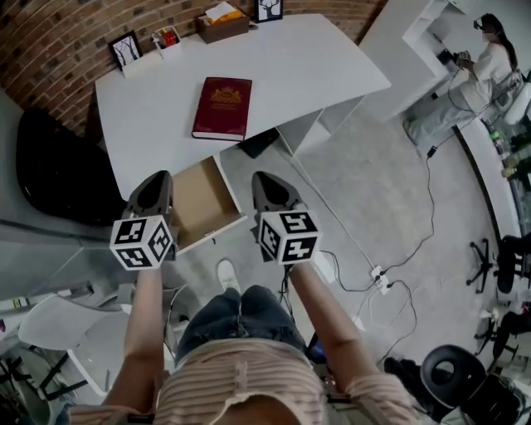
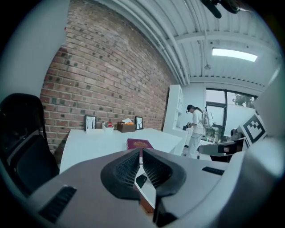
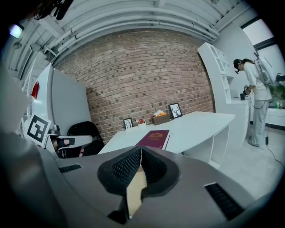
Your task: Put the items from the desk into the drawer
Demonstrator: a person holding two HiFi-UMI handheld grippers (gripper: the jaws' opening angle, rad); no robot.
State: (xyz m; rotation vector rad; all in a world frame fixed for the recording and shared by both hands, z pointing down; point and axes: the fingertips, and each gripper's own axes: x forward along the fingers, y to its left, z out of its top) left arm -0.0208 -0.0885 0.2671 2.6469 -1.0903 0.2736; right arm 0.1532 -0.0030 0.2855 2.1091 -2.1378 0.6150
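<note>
"Book (image 1: 222,108) count first. How many are on the table (image 1: 315,58)?"

"One. It is dark red and lies flat, a bit left of the middle of the table, in the upper middle of the head view. Nothing touches it."

"What else is up there?"

"Two little picture frames stand at the far edge, one at the upper left (image 1: 126,50) and one at the top middle (image 1: 268,10). Between them are one small white holder (image 1: 168,38) and one brown box (image 1: 222,25)."

"What is inside those?"

"The holder has small red things in it, too tiny to tell what. The box has white and orange paper poking out."

"And the drawer (image 1: 202,203)?"

"One drawer, pulled out from under the near edge of the table, just below the book. Its brown bottom shows bare."

"How many hand-held grippers?"

"Two. The left hand-held gripper (image 1: 158,181) is at the drawer's left side and the right hand-held gripper (image 1: 265,181) is at its right side. Both have their jaws pressed together with nothing between them."

"Anything else?"

"One black chair (image 1: 58,170) at the left, and one person (image 1: 485,66) standing far off at the upper right."
</note>
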